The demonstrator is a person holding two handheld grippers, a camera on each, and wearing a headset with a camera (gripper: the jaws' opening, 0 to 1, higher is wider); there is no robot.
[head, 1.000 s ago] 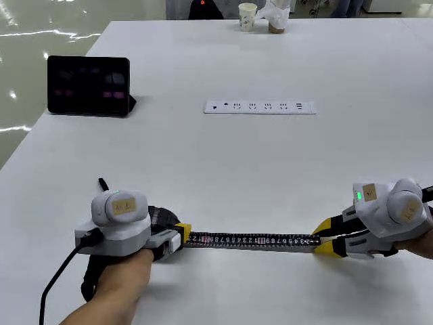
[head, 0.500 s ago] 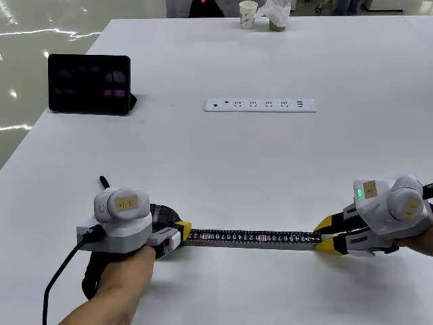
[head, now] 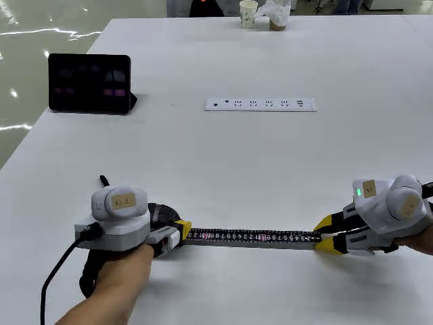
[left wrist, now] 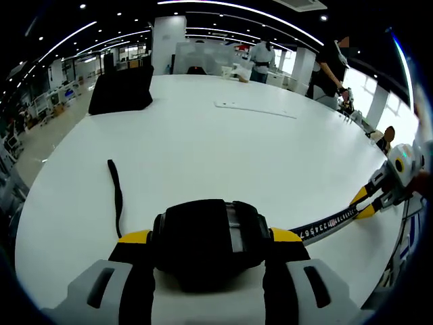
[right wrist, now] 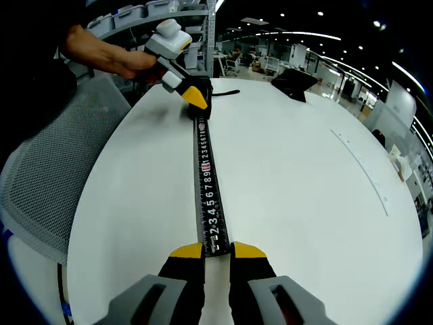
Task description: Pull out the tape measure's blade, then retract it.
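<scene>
The black tape measure case [left wrist: 208, 240] sits on the white table [head: 270, 169], clamped between the yellow-tipped jaws of my left gripper [head: 174, 233]. Its black blade [head: 250, 237] with white numerals runs flat along the table to the right. My right gripper [head: 323, 233] is shut on the blade's end. In the right gripper view the blade [right wrist: 206, 196] stretches away from my right gripper [right wrist: 216, 252] to the case [right wrist: 203, 91] held by the left gripper [right wrist: 193, 95]. The case's black wrist strap [left wrist: 116, 193] lies on the table to its left.
A dark tablet [head: 89, 84] stands at the left of the table. A white power strip [head: 260, 104] lies in the middle. A paper cup [head: 248, 13] and a crumpled white bag [head: 276, 13] stand at the far edge. A cable [head: 57, 277] trails from the left gripper.
The left gripper with the case has shifted very slightly left. The blade's drawn-out length looks about the same, and the right gripper holds its place.
</scene>
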